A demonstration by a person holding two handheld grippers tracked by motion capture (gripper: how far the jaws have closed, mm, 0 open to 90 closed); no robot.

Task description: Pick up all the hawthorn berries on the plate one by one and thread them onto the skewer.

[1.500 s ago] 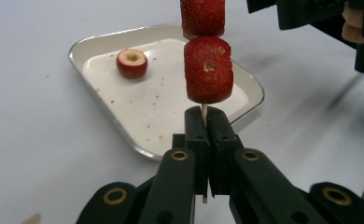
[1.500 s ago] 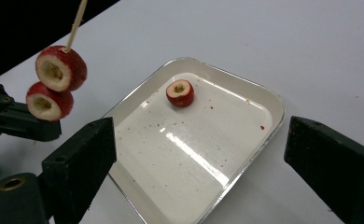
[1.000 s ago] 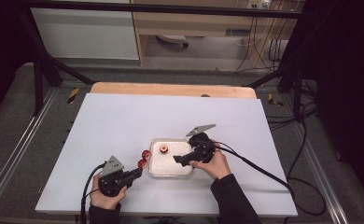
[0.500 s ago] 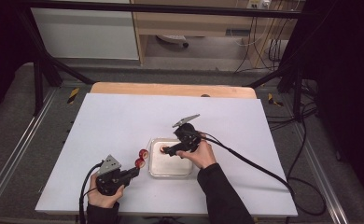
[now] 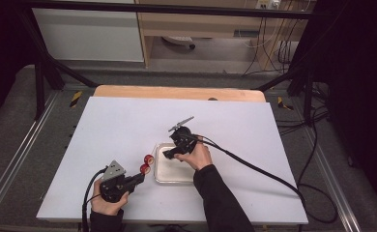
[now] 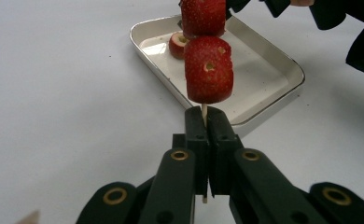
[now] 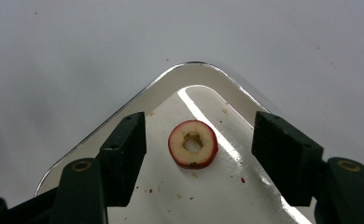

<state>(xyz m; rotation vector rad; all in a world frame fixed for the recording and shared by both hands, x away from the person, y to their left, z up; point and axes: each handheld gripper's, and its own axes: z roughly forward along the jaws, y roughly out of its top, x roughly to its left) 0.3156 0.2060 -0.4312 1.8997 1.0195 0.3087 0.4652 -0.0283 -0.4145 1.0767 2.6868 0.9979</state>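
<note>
Now my right gripper (image 7: 196,154), lower centre, has shifted left across the tray (image 7: 138,100), jaws just narrowing around the fruit ring (image 7: 192,143), untouched; my left gripper (image 6: 204,123) pinches the skewer (image 6: 204,110).

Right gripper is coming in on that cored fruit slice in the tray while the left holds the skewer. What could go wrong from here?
1. The fruit slice lies flat near the tray corner; the right gripper, whose jaws have just been closing, may catch the rim or push it away.
2. The left gripper pinches only the thin skewer; the two pieces could tip it.
</note>
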